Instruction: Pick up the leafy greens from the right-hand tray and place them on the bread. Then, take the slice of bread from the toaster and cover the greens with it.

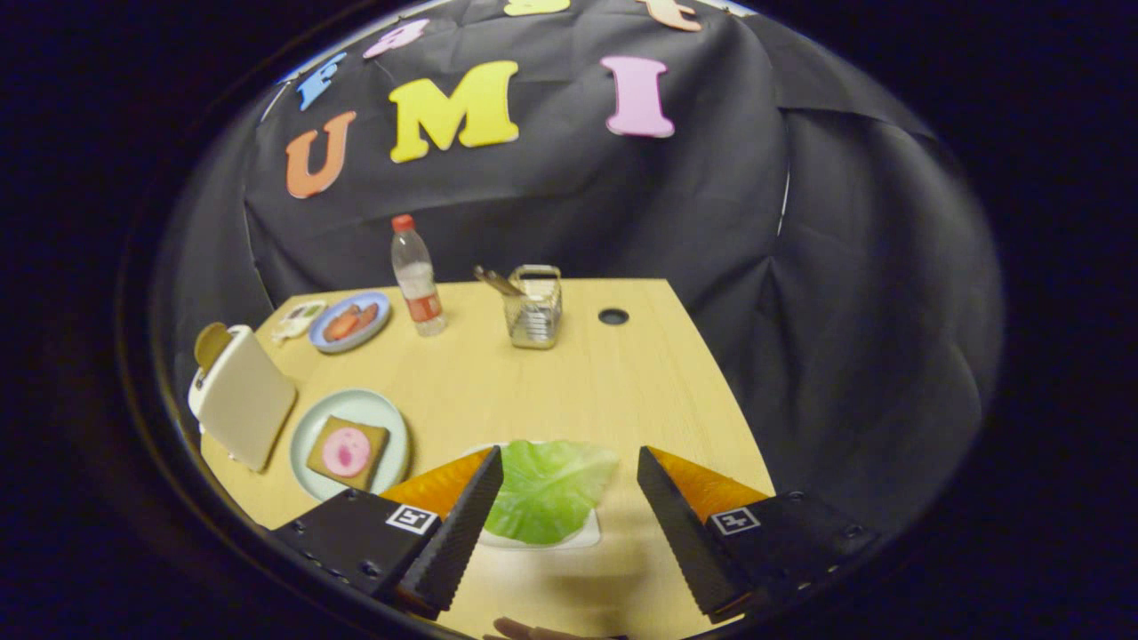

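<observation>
A green leaf (547, 489) lies on a small white tray (582, 534) on the wooden table (587, 391), between and just ahead of my fingers. My gripper (569, 462) is open, its left fingertip (484, 471) beside the leaf's left edge, the right one apart from it. To the left, a pale green plate (391, 427) holds a bread slice (348, 453) with a round pink slice on top. Further left stands a cream toaster (242, 404) with a brown bread slice (212, 342) sticking out of its slot.
At the back of the table stand a plastic bottle (418, 277) with a red cap, a wire basket (534, 308) with utensils, a blue plate (350, 322) of food and a small white dish (299, 320). A dark round hole (613, 316) is in the tabletop. Fingers of a hand (533, 631) show below.
</observation>
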Demonstrator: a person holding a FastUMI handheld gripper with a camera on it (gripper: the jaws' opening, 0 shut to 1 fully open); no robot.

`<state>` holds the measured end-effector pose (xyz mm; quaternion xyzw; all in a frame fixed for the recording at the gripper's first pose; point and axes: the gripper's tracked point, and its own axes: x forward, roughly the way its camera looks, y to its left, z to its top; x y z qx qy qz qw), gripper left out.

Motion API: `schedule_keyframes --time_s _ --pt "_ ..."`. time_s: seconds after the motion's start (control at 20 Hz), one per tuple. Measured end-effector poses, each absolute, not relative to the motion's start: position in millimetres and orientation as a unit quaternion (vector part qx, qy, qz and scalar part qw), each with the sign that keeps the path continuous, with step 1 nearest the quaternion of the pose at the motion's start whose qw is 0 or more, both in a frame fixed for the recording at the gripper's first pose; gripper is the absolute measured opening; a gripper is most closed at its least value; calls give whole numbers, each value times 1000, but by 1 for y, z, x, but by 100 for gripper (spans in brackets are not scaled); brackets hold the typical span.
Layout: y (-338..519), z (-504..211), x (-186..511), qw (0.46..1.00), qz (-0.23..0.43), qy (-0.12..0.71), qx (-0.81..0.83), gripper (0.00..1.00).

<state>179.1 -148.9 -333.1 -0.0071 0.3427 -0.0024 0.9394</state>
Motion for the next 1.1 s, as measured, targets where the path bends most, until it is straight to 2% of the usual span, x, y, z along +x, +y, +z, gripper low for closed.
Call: schedule_keyframes --time_s 0.15,0.3,0.55,0.65,0.85,0.95,1.1 --pt "-154 -379 195 917 7 398 22 96" --pt "-155 -410 209 901 8 432 37 87" --pt "-161 -426 206 890 -1 455 41 41" --pt "-162 -425 203 891 -9 451 45 27" --pt "-166 -420 199 900 -20 435 23 29" --pt "-175 -419 193 899 -45 435 -5 7" --pt "-167 -415 184 898 -46 438 -1 0"
